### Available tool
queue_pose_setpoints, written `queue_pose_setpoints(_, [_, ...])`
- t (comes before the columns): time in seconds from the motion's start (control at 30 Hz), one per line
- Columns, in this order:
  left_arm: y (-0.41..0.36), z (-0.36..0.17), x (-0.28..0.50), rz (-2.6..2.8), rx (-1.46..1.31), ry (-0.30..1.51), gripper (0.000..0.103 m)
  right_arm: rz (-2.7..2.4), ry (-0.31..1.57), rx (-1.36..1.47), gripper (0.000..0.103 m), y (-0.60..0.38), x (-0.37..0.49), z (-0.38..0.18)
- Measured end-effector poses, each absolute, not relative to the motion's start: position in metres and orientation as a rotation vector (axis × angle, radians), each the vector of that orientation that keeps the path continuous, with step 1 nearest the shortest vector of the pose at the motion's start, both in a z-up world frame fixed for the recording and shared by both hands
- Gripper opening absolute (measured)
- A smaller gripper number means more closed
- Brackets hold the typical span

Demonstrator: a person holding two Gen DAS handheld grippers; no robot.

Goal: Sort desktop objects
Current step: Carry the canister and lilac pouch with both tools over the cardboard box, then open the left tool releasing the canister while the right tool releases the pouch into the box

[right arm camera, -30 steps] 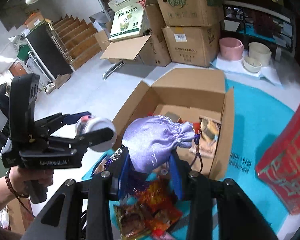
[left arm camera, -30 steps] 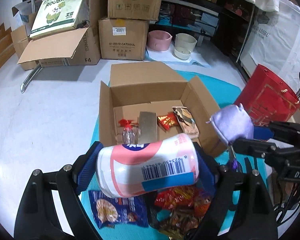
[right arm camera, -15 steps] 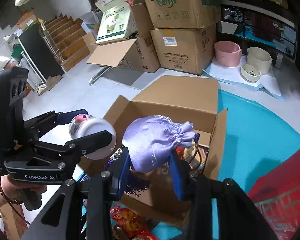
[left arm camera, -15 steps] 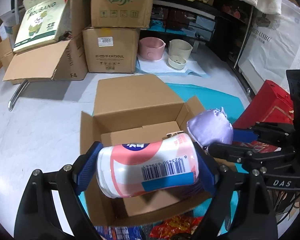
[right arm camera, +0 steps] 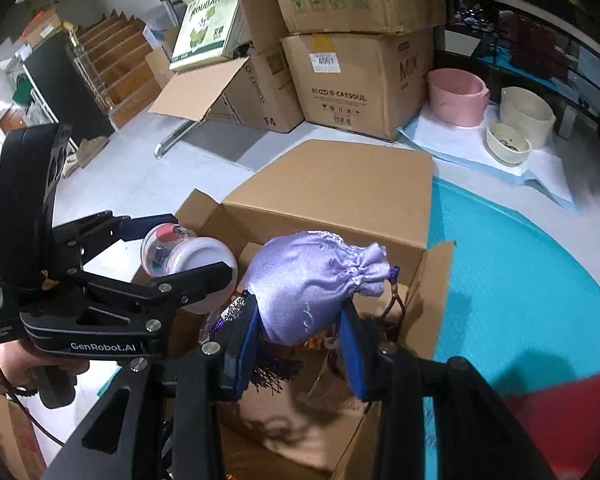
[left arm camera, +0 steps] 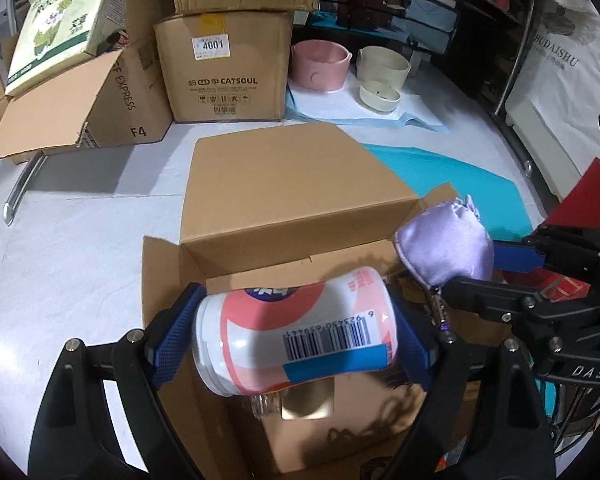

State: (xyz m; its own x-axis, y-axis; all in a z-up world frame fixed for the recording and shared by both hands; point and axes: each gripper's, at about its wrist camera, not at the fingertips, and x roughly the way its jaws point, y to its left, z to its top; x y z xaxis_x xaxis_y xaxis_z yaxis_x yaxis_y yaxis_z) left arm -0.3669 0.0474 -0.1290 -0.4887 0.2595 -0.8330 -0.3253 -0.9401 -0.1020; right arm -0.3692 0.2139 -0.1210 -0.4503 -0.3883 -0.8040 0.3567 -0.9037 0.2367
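My left gripper is shut on a pink and white can with a barcode, held sideways over the open cardboard box. In the right wrist view the same can shows end-on in the left gripper, held by a hand. My right gripper is shut on a lilac drawstring pouch, also above the box. The pouch hangs at the box's right wall in the left wrist view. Inside the box, a clear bottle and a gold packet peek out under the can.
Stacked cardboard boxes stand behind on the white floor, one with an open flap. A pink tub and cream bowls sit on a pad at the back. A teal mat lies under the box; a red bag is at the right.
Both grippers moved forward and down with their loads, from before the box to over its opening. The snack packets on the mat have slipped out of view below.
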Motion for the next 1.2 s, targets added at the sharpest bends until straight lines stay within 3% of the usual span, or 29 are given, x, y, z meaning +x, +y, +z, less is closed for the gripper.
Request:
queue_pose_setpoints(0.53, [0.063, -0.173, -0.403, 2.409, -1.448, 0.173, 0.087, -2.305, 0.015, 1.441, 0.038, 0.201, -0.4, -0.168])
queue_pose_setpoints(0.83, [0.058, -0.188, -0.408, 2.463, -1.521, 0.123, 0.088, -2.368, 0.042, 1.487, 0.043, 0.201, -0.403, -0.181])
queue_pose_setpoints(1.0, [0.056, -0.188, -0.405, 2.464, -1.515, 0.153, 0.102, -2.377, 0.092, 1.495, 0.055, 0.196, -0.4, -0.18])
queue_pose_setpoints(1.2, [0.049, -0.175, -0.391, 2.477, -1.484, 0.2, 0.103, -2.413, 0.08, 1.447, 0.065, 0.202, -0.388, -0.167])
